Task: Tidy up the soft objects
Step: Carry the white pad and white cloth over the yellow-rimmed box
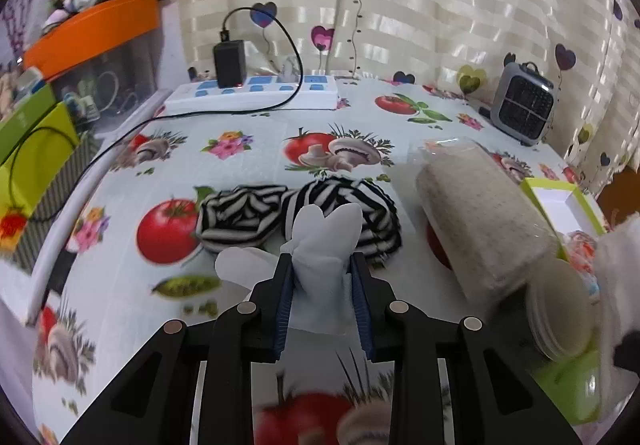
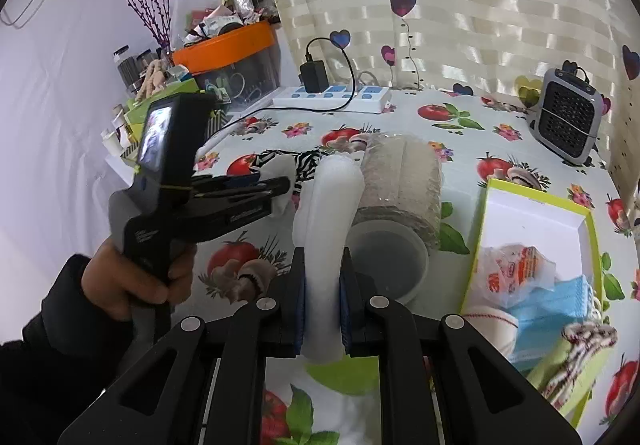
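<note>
My left gripper (image 1: pixel 322 265) is shut on a white soft cloth (image 1: pixel 324 241), held just above the table. Right behind it lie two black-and-white striped rolled socks (image 1: pixel 240 215) (image 1: pixel 376 217). My right gripper (image 2: pixel 323 257) is shut on another white soft piece (image 2: pixel 332 205), which stands up between the pads. The left gripper (image 2: pixel 276 193) also shows in the right wrist view with its white cloth, in front of the striped socks (image 2: pixel 304 165). A green-rimmed white box (image 2: pixel 532 213) at the right holds a blue mask (image 2: pixel 552 301), a plastic bag and a striped item.
A clear jar with a beige roll (image 2: pixel 400 181) lies on its side mid-table, also in the left wrist view (image 1: pixel 480 213). A power strip (image 1: pixel 256 93) with a charger and cable sits at the back. A small grey heater (image 2: pixel 568 117) stands back right. An orange-lidded bin (image 1: pixel 92 45) and clutter are at left.
</note>
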A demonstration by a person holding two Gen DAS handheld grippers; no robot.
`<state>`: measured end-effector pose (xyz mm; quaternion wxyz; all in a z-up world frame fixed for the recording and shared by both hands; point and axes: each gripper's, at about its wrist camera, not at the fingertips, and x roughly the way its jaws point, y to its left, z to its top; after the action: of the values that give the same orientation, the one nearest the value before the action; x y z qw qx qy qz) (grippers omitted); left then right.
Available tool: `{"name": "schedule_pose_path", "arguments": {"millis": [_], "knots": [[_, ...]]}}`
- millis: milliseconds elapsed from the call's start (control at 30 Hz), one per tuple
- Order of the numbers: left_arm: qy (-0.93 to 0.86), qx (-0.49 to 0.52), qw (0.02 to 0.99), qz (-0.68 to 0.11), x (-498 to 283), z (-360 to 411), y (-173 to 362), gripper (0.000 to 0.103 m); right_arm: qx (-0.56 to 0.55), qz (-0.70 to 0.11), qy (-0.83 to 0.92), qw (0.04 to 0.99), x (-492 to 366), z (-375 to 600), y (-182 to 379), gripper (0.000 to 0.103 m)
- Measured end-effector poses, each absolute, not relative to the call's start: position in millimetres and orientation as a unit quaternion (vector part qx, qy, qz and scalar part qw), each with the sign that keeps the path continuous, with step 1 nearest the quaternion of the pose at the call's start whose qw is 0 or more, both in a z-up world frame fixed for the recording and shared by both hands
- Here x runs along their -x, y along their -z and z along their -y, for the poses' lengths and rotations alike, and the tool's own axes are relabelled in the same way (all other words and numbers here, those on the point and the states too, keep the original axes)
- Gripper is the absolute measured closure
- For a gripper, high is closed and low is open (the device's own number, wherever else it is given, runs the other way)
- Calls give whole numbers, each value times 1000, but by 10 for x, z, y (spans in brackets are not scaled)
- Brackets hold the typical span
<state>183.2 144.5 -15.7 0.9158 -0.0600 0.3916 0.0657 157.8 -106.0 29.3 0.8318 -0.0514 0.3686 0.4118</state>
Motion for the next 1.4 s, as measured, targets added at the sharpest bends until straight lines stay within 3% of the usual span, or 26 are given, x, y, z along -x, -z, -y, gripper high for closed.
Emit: {"name": "schedule_pose_path", "arguments": {"millis": [600,1400], "knots": [[-52,79,937,-336,-809,-1027,-360,76,20,-345,-405,847,-1261,1498,-425,89],[3,57,943,-329,-462,-402,-555,76,7,-323,-366,873,-1037,1956,-478,89]]}}
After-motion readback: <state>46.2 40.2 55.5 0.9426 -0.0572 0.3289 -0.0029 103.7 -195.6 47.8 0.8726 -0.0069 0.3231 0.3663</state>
